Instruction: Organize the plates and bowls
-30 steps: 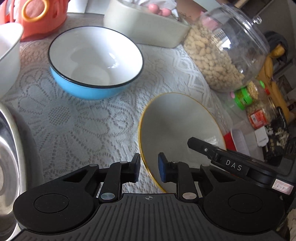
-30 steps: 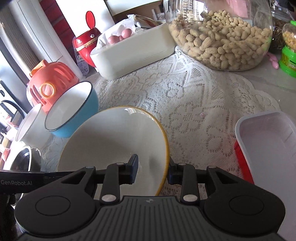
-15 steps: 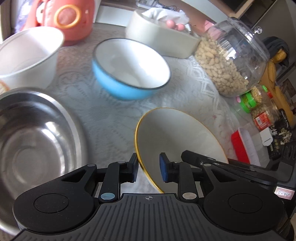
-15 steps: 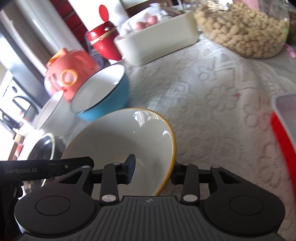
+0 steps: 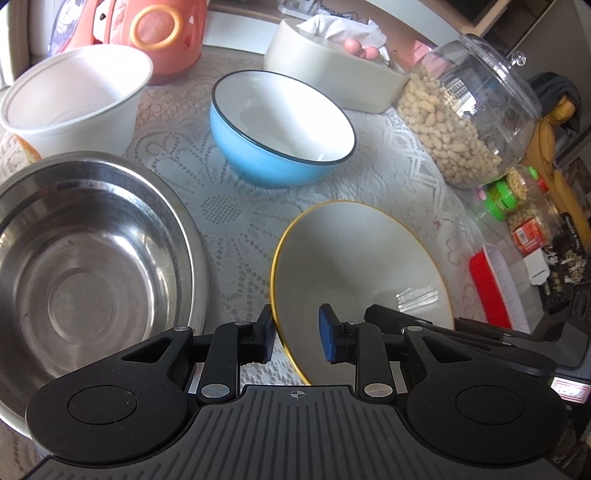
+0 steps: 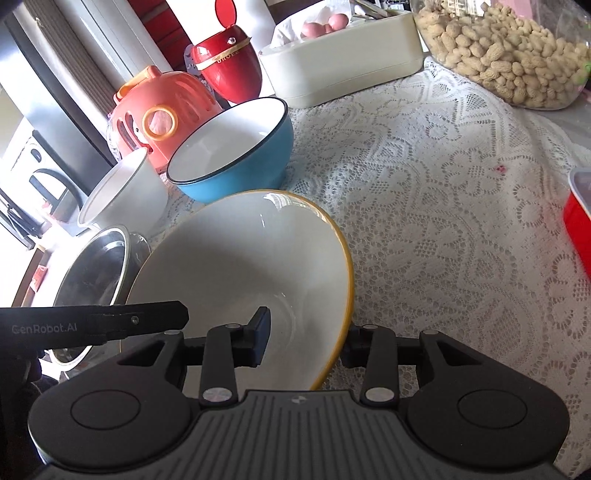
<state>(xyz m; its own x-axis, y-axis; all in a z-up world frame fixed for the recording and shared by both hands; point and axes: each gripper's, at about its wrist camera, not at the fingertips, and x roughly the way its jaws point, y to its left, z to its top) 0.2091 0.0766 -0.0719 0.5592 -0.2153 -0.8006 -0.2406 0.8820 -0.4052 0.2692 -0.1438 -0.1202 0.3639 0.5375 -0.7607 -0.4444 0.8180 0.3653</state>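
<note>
A white bowl with a yellow rim (image 5: 354, 266) (image 6: 251, 266) is held tilted above the lace cloth by both grippers. My left gripper (image 5: 295, 338) is shut on its near left rim. My right gripper (image 6: 306, 341) is shut on its near right rim, one finger inside the bowl and one outside. A steel bowl (image 5: 85, 266) (image 6: 92, 273) lies to the left. A blue bowl with a white inside (image 5: 280, 129) (image 6: 232, 147) stands behind. A white plastic bowl (image 5: 74, 103) (image 6: 122, 192) stands at the far left.
A glass jar of peanuts (image 5: 465, 110) (image 6: 509, 51), a cream box with eggs (image 5: 332, 77) (image 6: 340, 70), an orange plastic holder (image 5: 155, 33) (image 6: 155, 114), a dark red egg-shaped container (image 6: 225, 62) and a red lidded box (image 5: 495, 291) (image 6: 580, 221) stand around the lace cloth (image 6: 443, 192).
Both grippers have carried the yellow-rimmed bowl to the left and back. The steel bowl and the white plastic bowl have come fully into the left view.
</note>
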